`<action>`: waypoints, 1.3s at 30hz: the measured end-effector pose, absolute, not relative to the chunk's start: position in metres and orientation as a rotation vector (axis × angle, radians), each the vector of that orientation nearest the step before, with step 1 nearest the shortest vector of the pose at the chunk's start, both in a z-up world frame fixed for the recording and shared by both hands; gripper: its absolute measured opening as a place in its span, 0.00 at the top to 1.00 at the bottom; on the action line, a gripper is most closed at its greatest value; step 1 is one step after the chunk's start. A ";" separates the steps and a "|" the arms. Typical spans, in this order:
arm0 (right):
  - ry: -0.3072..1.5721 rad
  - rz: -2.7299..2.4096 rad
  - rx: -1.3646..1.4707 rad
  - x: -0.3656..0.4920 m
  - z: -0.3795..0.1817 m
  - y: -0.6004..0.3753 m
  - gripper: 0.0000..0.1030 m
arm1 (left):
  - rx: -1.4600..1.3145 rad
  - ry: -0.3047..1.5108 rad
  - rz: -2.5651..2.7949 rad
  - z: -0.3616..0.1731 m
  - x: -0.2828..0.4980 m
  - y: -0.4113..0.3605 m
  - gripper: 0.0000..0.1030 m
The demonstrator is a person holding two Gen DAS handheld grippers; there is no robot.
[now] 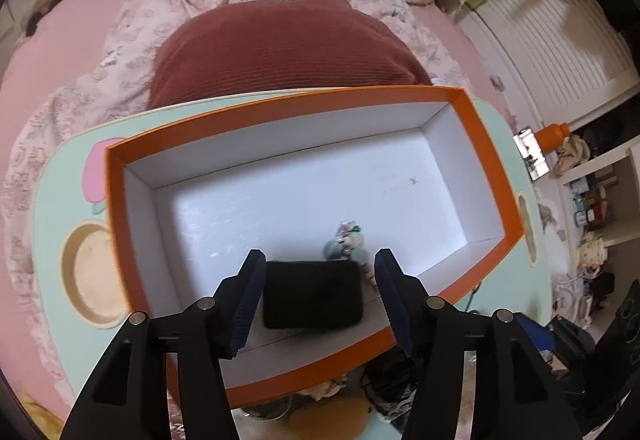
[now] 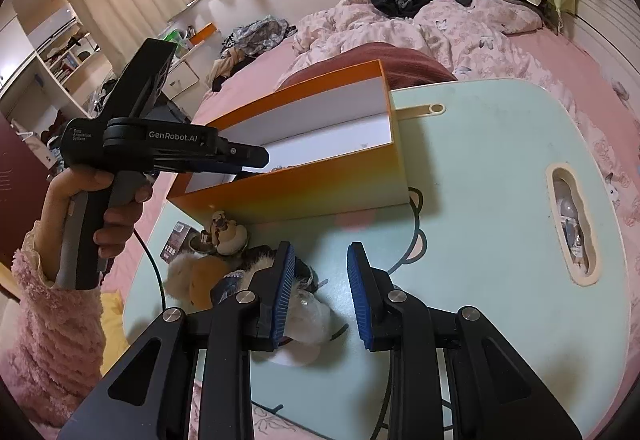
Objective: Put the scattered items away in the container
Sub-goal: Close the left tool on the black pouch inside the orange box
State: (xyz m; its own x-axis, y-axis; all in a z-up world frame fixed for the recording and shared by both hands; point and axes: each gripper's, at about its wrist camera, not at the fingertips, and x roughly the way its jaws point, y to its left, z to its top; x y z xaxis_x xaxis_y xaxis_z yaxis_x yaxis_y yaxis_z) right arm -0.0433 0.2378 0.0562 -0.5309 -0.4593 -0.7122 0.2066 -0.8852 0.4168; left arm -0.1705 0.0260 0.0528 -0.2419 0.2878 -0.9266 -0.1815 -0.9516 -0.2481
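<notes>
Black claw fingers fill the near edge of both views. Between the fingers of the left claw [image 1: 320, 260], which points steeply down into the orange box [image 1: 492, 143], lies a black case [image 1: 312, 294] on the white floor of the box, near its close wall; the pads do not press it, so this claw is released and the case looks already dropped. Just beyond the case sits a small pale figurine [image 1: 346, 244], also inside. The box stands on the mint-green table [image 2: 480, 159], at its far left part. The right claw [image 2: 320, 256] hovers low over the near left of the table, released, with nothing between its pads. Just to its left waits a pile of plush toys [image 2: 200, 276], a small doll figure [image 2: 226, 230] and a dark little packet [image 2: 174, 242], all outside the box. I judge the dropping step finished for the left hand [image 2: 108, 207]; next, one claw must clench on a toy from this pile and carry it over the orange wall.
</notes>
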 end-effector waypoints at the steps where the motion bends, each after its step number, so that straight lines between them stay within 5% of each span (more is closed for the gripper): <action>1: -0.399 -2.422 1.246 -0.043 0.056 0.238 0.72 | -1.714 -0.130 2.269 0.054 -0.170 0.024 0.46; 12: -0.425 -2.374 1.259 -0.045 0.053 0.231 0.72 | -1.764 0.040 2.223 0.040 -0.170 0.041 0.41; 26: -0.449 -2.375 1.252 -0.044 0.056 0.232 0.72 | -1.770 -0.229 2.050 0.019 -0.184 0.026 0.38; 31: -0.457 -2.365 1.260 -0.043 0.053 0.232 0.72 | -1.731 -0.299 2.101 0.017 -0.186 0.021 0.45; 37: -0.469 -2.364 1.272 -0.042 0.052 0.233 0.72 | -1.717 -0.400 2.222 0.019 -0.203 0.000 0.74; 39: -0.470 -2.366 1.270 -0.042 0.052 0.235 0.72 | -1.746 -0.346 2.278 0.017 -0.208 -0.003 0.76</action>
